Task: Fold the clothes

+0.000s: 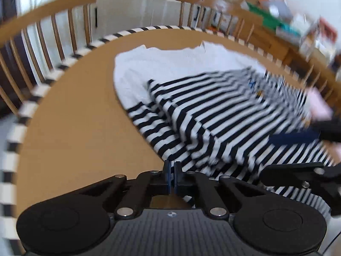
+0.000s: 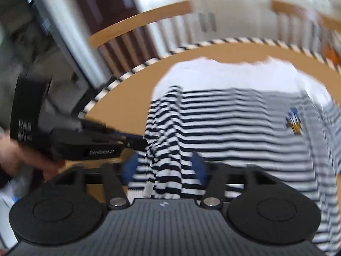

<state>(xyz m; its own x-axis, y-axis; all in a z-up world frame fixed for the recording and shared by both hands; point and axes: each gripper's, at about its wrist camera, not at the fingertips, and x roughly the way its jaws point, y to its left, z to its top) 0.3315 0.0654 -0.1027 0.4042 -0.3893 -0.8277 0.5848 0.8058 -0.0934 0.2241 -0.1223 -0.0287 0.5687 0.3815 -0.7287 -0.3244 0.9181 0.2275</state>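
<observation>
A white shirt with black stripes (image 1: pixel 223 111) lies spread on a round brown table (image 1: pixel 74 128). It has a small blue and yellow badge (image 2: pixel 294 121). My left gripper (image 1: pixel 172 166) is shut at the shirt's near left edge, and no cloth shows between its pads. In the right wrist view the left gripper (image 2: pixel 138 140) comes in from the left, its tip against a bunched striped sleeve (image 2: pixel 168 149). My right gripper (image 2: pixel 164 167) is open, and that sleeve hangs loosely between its blue pads (image 2: pixel 199 166). The frames are blurred.
The table has a black and white checked rim (image 1: pixel 27 104). Wooden spindle-back chairs (image 1: pixel 53 6) stand close behind it. A cluttered wooden shelf (image 1: pixel 298 25) runs along the far right. A person's hand (image 2: pixel 12 155) holds the left gripper.
</observation>
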